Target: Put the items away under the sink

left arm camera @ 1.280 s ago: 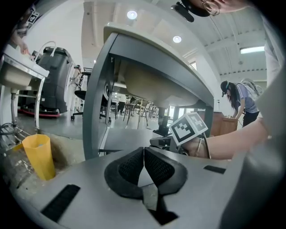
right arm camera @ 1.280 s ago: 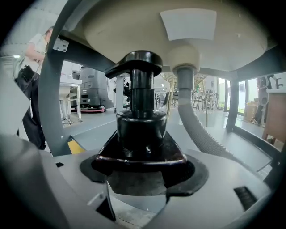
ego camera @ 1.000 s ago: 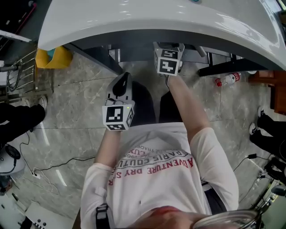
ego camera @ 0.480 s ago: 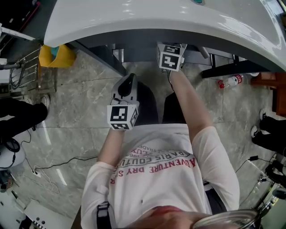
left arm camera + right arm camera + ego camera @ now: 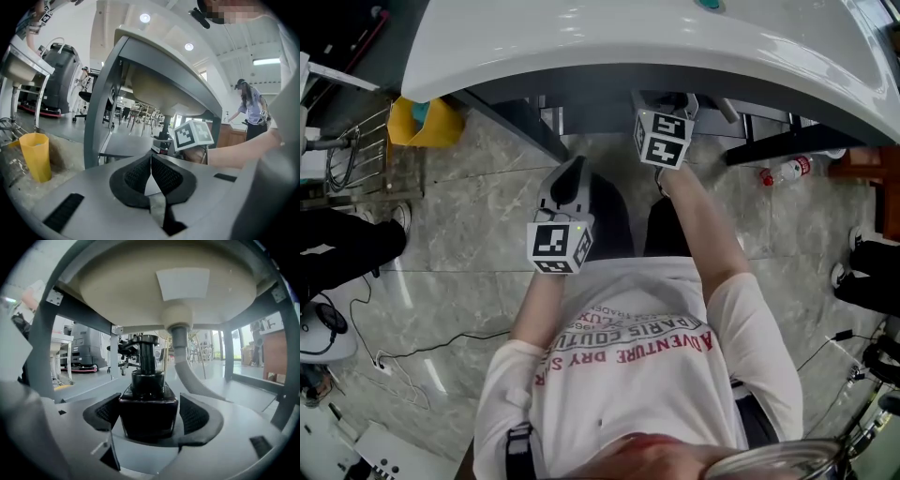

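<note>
A white sink (image 5: 609,42) on a grey frame fills the top of the head view. My right gripper (image 5: 147,416) reaches under its front edge; only its marker cube (image 5: 664,138) shows from above. It is shut on a black pump bottle (image 5: 148,404), which stands upright between the pads below the basin's underside (image 5: 164,291), left of the pale drain pipe (image 5: 185,362). My left gripper (image 5: 570,173) hangs lower and to the left, in front of the sink. Its jaws are shut with nothing between them. In the left gripper view, the right gripper's cube (image 5: 193,134) sits over a grey shelf (image 5: 126,150).
A yellow bin (image 5: 417,120) stands on the marble floor left of the sink frame's leg (image 5: 101,108). A plastic bottle (image 5: 783,169) lies on the floor at the right. Cables (image 5: 384,352) trail at lower left. A person (image 5: 251,110) stands far right.
Both grippers and the sink have drifted slightly down and right in the head view. The right gripper stays under the sink's edge with the bottle; the left stays shut.
</note>
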Motion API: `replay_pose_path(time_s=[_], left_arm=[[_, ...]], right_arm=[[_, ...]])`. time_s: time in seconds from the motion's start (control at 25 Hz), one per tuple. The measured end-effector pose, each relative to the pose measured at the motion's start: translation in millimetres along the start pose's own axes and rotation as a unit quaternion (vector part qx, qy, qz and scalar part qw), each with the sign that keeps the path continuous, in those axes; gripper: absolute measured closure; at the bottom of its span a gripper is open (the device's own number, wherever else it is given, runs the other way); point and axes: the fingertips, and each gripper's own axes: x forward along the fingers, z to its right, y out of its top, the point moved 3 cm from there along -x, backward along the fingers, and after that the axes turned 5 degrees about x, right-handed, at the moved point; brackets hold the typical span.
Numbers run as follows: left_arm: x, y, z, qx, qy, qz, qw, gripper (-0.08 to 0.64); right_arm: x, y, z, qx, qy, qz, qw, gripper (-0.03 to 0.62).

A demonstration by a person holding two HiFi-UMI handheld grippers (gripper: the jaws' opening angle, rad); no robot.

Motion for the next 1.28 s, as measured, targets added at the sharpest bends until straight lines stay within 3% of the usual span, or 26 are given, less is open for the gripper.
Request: replay_pose_path(time_s=[0.12,0.36,0.4,0.48,0.64,0.88,1.28], left_arm=[[2.7,5.6,2.8,-0.006,-0.006,0.012,0.9999,0.532],[10.7,11.8,14.7,-0.009,-0.007,0.024,0.9997,0.534],[12.5,11.9,17.1,-0.010,-0.007,0.024,0.9996,0.532],[16.4,13.6,22.9,-0.014,-0.010,0.027,0.9995,0.532],[26.7,22.6,38.8,-0.013,-0.022,0.034,0.9991,0.533],[31.8,55.9,68.6,-0.020,-0.039,0.004,0.9990,0.532],[-7.7,178.6,116.1,-0.018,-0.067,-0.031,0.9971,0.532]], right_arm=[[-25.6,-1.3,-0.2,-0.021,0.001,0.010,1.000,0.218],[-74.0,-18.4,-7.5,-0.007,0.046,-0.006,0.999,0.226],[-81.3,-17.5,-7.6,-0.002,0.049,-0.001,0.999,0.267],[-94.7,-12.2,-5.7,0.006,0.046,0.016,0.999,0.440],[-114.3,1.1,-2.2,0.020,0.059,0.034,0.997,0.563],[-145.0,34.1,-0.9,0.035,0.099,0.003,0.994,0.568],[-220.4,154.3,-5.2,0.055,0.120,-0.033,0.991,0.568]])
